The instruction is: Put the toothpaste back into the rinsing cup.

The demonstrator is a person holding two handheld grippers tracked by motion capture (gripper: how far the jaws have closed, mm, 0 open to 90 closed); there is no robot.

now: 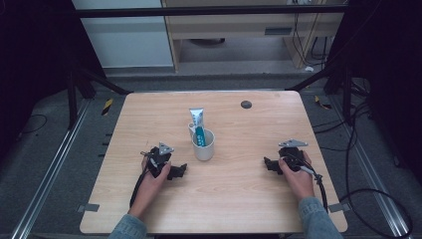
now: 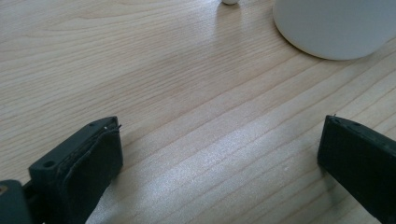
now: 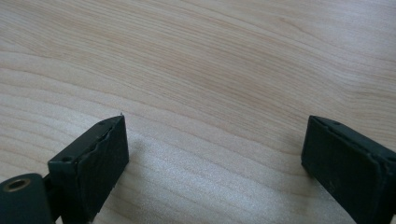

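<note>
Both tongs gape empty, flanking mug (image 1: 203, 145) holding toothpaste (image 1: 198, 124).

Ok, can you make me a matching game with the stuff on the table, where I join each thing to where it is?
Things:
1. toothpaste tube
2. white mug
3. left gripper
4. dark round spot

Places:
A. far side of the table, toward its right
B. standing inside the cup
C. middle of the table
D. resting on the wood, left of the cup, fingers wide apart

Pairs: 1-B, 2-C, 3-D, 4-A
</note>
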